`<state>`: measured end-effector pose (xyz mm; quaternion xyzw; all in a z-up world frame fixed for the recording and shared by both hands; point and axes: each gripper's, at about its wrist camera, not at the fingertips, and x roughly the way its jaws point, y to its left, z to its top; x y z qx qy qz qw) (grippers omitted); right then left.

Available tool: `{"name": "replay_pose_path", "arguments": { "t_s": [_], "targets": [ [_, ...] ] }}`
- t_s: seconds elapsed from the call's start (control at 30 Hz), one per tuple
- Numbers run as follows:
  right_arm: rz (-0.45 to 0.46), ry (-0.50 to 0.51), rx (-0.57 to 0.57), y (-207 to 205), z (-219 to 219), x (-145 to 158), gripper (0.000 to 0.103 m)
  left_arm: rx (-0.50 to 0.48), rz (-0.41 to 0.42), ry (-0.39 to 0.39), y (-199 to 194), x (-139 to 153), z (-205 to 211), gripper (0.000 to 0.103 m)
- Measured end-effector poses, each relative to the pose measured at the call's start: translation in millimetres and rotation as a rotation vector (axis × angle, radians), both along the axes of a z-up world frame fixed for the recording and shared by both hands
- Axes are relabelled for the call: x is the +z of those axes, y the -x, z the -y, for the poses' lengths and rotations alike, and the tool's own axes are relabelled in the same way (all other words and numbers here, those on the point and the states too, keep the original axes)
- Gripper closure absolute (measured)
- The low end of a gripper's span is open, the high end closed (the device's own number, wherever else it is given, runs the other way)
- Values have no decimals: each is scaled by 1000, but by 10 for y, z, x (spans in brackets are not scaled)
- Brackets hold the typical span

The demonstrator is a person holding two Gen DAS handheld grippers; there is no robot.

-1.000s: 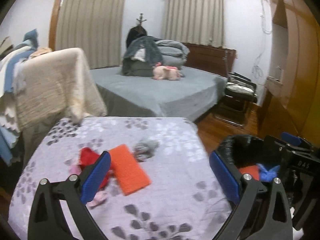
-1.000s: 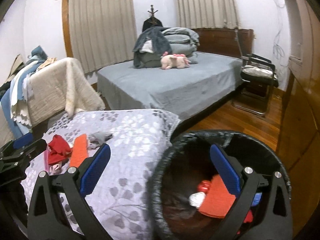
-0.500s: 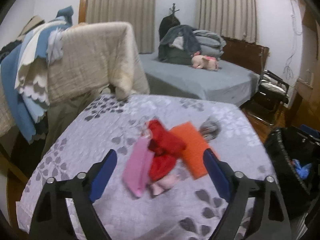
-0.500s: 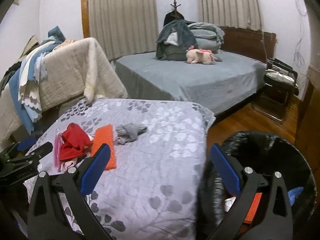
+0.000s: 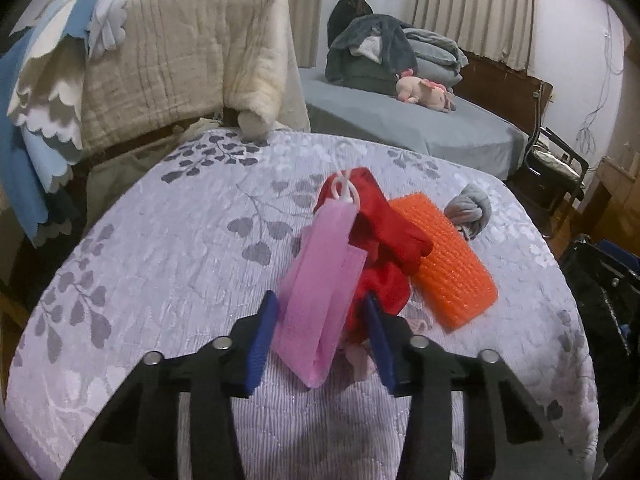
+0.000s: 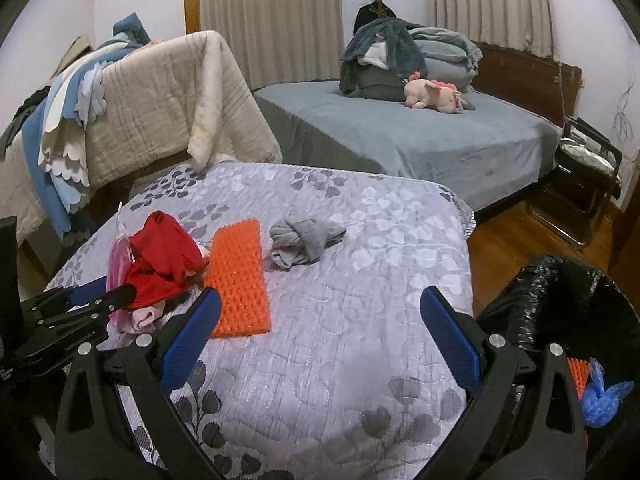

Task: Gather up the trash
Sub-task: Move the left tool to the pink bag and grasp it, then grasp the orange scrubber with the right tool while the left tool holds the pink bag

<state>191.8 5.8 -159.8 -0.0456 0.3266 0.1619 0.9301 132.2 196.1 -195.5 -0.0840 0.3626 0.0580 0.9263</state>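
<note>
4 loose items lie on the quilt (image 6: 320,360) in front of me: 1 pink pouch (image 5: 320,292), 1 red cloth (image 5: 384,248), 1 orange pad (image 5: 444,264) and 1 grey sock ball (image 6: 304,240). A small pale pink scrap also peeks out under the red cloth, too hidden to name.

My left tongs (image 5: 320,336) are part closed around the near end of the pink pouch, with the lower edge of the red cloth between the blue pads too. I cannot tell whether the pads are pressing it yet. The pouch's long axis runs away from me, in line with the fingers, its white loop at the far end.

My right tongs (image 6: 320,336) are wide open and hold nothing, hovering above bare quilt. The orange pad lies just left of them, its long axis pointing away from me; the sock ball sits beyond it.

1 black bin (image 6: 568,304) stands off the quilt's right edge, beside my right tongs. Inside I see 1 blue wad and a sliver of another orange pad.

The pile is nearer my left tongs; the bin is nearer my right.
</note>
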Motion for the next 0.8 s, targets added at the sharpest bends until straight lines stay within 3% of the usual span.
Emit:
{"name": "replay_pose_path", "arguments": {
  "t_s": [0.13, 0.23, 0.57, 0.8],
  "targets": [
    [-6, 2, 12, -16, -63, -22, 6, 2, 5, 8, 1, 21, -27, 77],
    [-5, 4, 25, -15, -126, -21, 6, 1, 13, 14, 38, 64, -48, 81],
    [-1, 0, 59, -15, -287, -1, 6, 46, 56, 48, 267, 308, -214, 82],
    [-13, 16, 77, 1, -366, -52, 6, 77, 24, 85, 310, 206, -301, 76]
  ]
}}
